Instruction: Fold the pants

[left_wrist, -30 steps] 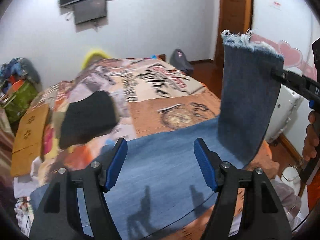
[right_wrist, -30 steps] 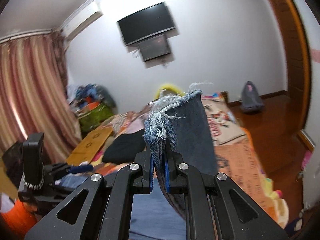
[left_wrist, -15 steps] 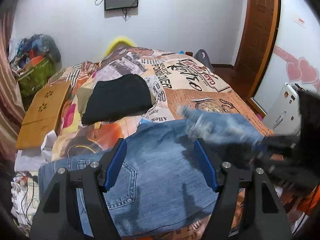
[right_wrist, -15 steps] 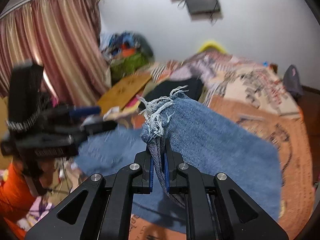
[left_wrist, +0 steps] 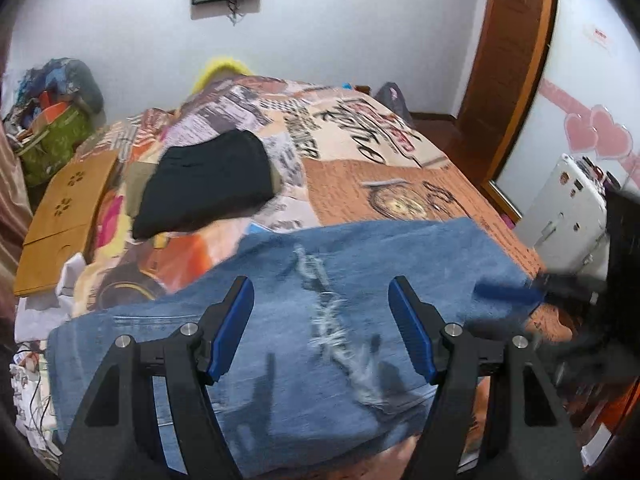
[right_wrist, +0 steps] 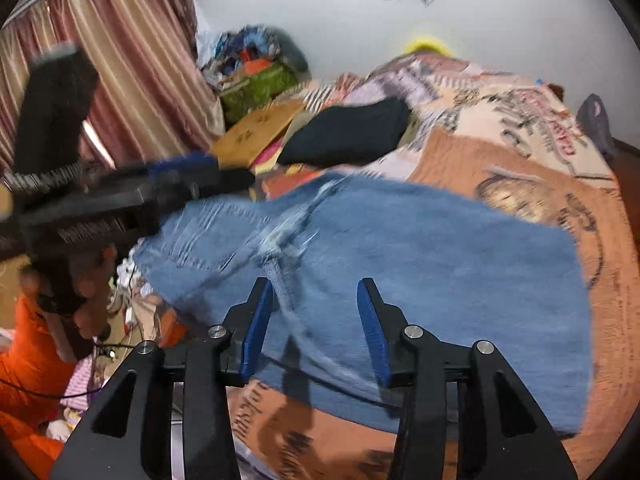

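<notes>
Left wrist view shows a big bed (left_wrist: 400, 168) with a busy printed cover, all words and pictures in orange and cream. On the near part of the bed lie the blue pants (left_wrist: 360, 280), folded over once so the ragged leg end sits on top near the waist. They are denim: thick, soft and floppy, a bit heavy, not slippery, and nothing on them can break. They will bend anywhere but hold a crease if pressed flat. I think the best spots to take hold are the folded edge or the corners, where the cloth is doubled and firm. A white frayed hem (left_wrist: 340, 332) runs across the middle, stringy and rough. Farther back sits a black folded cloth (left_wrist: 208, 184), smooth and dark.

The left gripper (left_wrist: 322, 328) has its jaws spread wide with nothing in them. The right gripper (right_wrist: 316, 328) has its jaws opening, the frayed hem just in front, no longer pinched.
</notes>
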`<action>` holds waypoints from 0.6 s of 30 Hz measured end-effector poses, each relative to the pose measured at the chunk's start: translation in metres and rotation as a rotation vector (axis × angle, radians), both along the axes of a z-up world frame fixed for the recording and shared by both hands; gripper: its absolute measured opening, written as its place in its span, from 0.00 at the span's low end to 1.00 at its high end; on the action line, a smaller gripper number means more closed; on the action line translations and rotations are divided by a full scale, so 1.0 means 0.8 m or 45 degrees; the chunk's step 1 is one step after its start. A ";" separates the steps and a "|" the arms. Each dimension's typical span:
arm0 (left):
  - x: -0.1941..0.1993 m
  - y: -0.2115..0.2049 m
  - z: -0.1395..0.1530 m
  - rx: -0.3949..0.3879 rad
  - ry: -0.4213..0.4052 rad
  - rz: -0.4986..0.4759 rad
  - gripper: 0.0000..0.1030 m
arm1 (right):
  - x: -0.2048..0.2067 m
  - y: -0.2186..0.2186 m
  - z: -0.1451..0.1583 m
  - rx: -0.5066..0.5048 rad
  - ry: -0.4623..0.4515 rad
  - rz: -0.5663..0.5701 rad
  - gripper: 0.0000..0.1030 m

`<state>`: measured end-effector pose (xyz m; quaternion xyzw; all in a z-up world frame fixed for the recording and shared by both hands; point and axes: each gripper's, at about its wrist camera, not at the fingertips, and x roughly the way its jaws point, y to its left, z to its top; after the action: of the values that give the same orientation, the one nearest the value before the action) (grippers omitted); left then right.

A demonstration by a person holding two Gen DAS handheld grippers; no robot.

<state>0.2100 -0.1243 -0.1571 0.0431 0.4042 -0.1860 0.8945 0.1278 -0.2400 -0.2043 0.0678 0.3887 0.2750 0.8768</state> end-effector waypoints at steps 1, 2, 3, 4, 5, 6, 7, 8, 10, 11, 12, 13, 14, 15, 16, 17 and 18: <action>0.001 -0.011 -0.008 0.008 0.017 -0.020 0.68 | 0.000 -0.009 0.003 -0.005 -0.013 -0.028 0.40; 0.001 -0.018 -0.014 0.017 0.031 -0.034 0.68 | 0.003 -0.023 0.004 -0.011 -0.024 -0.066 0.40; 0.002 -0.024 -0.021 0.026 0.045 -0.043 0.68 | 0.007 -0.036 0.002 -0.016 -0.021 -0.103 0.40; 0.002 -0.032 -0.030 0.040 0.068 -0.055 0.68 | 0.010 -0.045 0.000 -0.020 -0.011 -0.134 0.40; 0.003 -0.039 -0.039 0.054 0.088 -0.064 0.68 | 0.015 -0.058 -0.007 -0.032 0.008 -0.172 0.40; 0.005 -0.044 -0.048 0.071 0.109 -0.069 0.68 | 0.019 -0.066 -0.015 -0.057 0.022 -0.207 0.40; 0.006 -0.049 -0.060 0.094 0.134 -0.071 0.68 | 0.022 -0.073 -0.023 -0.083 0.034 -0.234 0.40; 0.006 -0.052 -0.069 0.110 0.152 -0.070 0.68 | 0.024 -0.078 -0.030 -0.106 0.045 -0.247 0.40; 0.006 -0.051 -0.088 0.114 0.196 -0.071 0.70 | 0.027 -0.091 -0.055 -0.135 0.112 -0.277 0.40; 0.004 -0.046 -0.094 0.095 0.202 -0.068 0.73 | 0.026 -0.097 -0.065 -0.116 0.140 -0.273 0.40; 0.001 -0.038 -0.097 0.066 0.192 -0.062 0.75 | 0.025 -0.103 -0.072 -0.092 0.150 -0.273 0.40; -0.002 -0.032 -0.098 0.055 0.192 -0.058 0.79 | 0.021 -0.105 -0.073 -0.087 0.140 -0.267 0.40; -0.003 -0.027 -0.099 0.048 0.197 -0.056 0.81 | 0.015 -0.103 -0.073 -0.111 0.126 -0.257 0.40; -0.004 -0.021 -0.099 0.034 0.204 -0.054 0.81 | 0.012 -0.102 -0.071 -0.135 0.116 -0.251 0.40; -0.005 -0.013 -0.100 0.013 0.215 -0.050 0.81 | 0.008 -0.104 -0.070 -0.158 0.110 -0.243 0.40; -0.007 -0.007 -0.099 0.003 0.219 -0.041 0.81 | 0.003 -0.106 -0.068 -0.169 0.110 -0.240 0.40; -0.008 0.000 -0.098 0.000 0.219 -0.028 0.81 | 0.001 -0.109 -0.068 -0.171 0.113 -0.243 0.40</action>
<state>0.2038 -0.1244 -0.2357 0.0315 0.4791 -0.1990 0.8543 0.1282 -0.3273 -0.2585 0.0577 0.4366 0.1604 0.8834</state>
